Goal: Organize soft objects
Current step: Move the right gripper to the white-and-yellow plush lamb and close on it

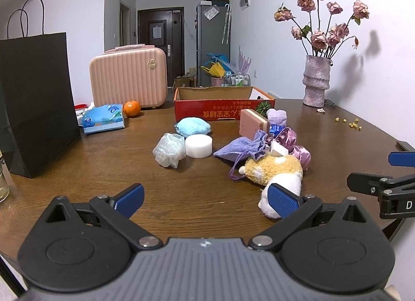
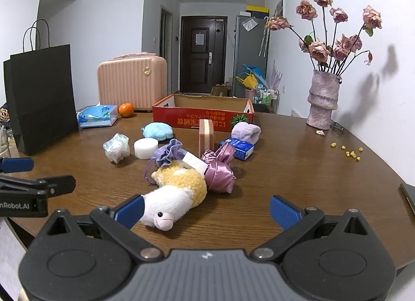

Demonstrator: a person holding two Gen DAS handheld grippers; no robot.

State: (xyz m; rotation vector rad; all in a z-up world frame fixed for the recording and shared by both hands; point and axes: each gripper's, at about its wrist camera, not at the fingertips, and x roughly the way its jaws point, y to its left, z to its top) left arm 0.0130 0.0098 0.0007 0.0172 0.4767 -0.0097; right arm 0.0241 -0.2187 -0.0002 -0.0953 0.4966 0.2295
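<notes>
Left gripper [image 1: 207,199]: your jaws stand wide apart with nothing between them, over bare wooden table [image 1: 103,171].
Right gripper [image 2: 207,211]: yours is spread wide too and holds nothing; its left pad [image 2: 129,210] sits just beside the toy's white head, and whether they touch cannot be told.
Plush toy [image 2: 179,186]: yellow and white, lying on its side just ahead of your right gripper, toward its left finger. From your left gripper it lies ahead and to the right, behind the right pad [image 1: 282,199].
Purple drawstring pouch [image 1: 241,149]: just beyond the plush toy, its cord trailing on the table.
Pink satin bag [image 2: 220,171]: touching the plush toy on its right side.
White foam disc [image 1: 198,145]: ahead of your left gripper, with a crumpled plastic-wrapped bundle [image 1: 170,149] touching its left side.
Blue fluffy pad [image 1: 193,125]: just behind the disc.
Pink sponge block [image 2: 206,135]: upright, beyond the pouch.
Lilac rolled cloth [image 2: 246,131]: right of the sponge, with a small blue box [image 2: 237,146] in front of it.
Red cardboard box [image 2: 202,116]: open-topped, farthest ahead, behind all the soft things.
</notes>
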